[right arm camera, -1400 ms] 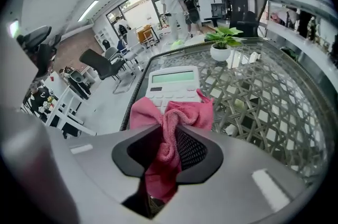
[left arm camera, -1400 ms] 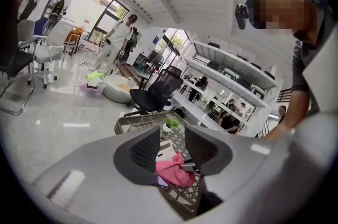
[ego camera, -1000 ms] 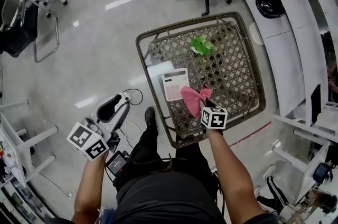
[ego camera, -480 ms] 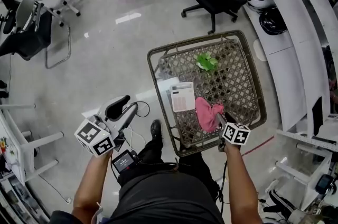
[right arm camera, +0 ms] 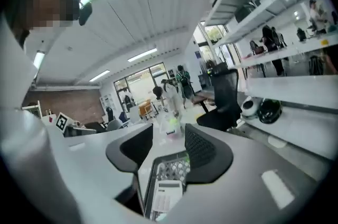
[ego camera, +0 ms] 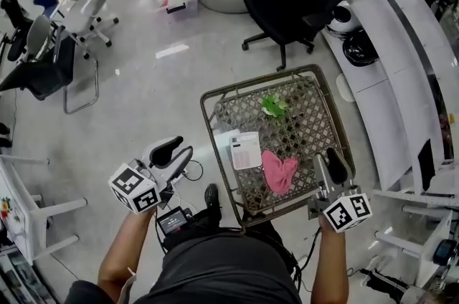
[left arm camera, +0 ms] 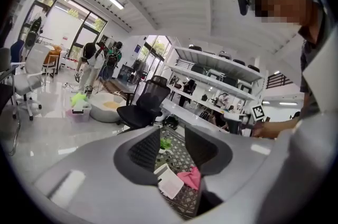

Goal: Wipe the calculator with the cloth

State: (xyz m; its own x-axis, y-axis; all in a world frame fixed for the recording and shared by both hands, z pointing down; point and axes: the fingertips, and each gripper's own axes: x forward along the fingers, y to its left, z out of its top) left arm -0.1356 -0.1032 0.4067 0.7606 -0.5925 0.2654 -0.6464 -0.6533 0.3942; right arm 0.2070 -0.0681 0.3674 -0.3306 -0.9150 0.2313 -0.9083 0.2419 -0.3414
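I dropped cloth beside calculator and raised right gripper, jaws opening on nothing; left gripper was spread, empty. Wipe likely done.

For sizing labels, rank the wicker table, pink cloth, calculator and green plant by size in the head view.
1. wicker table
2. pink cloth and calculator: look alike
3. green plant

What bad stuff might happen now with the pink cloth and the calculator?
The calculator lies near the edge of the wicker table, so a hard wipe might push it off. The pink cloth lies loose on the open weave and may snag when grabbed. Nothing holds it: the right hand-held gripper has its jaws opening, empty.
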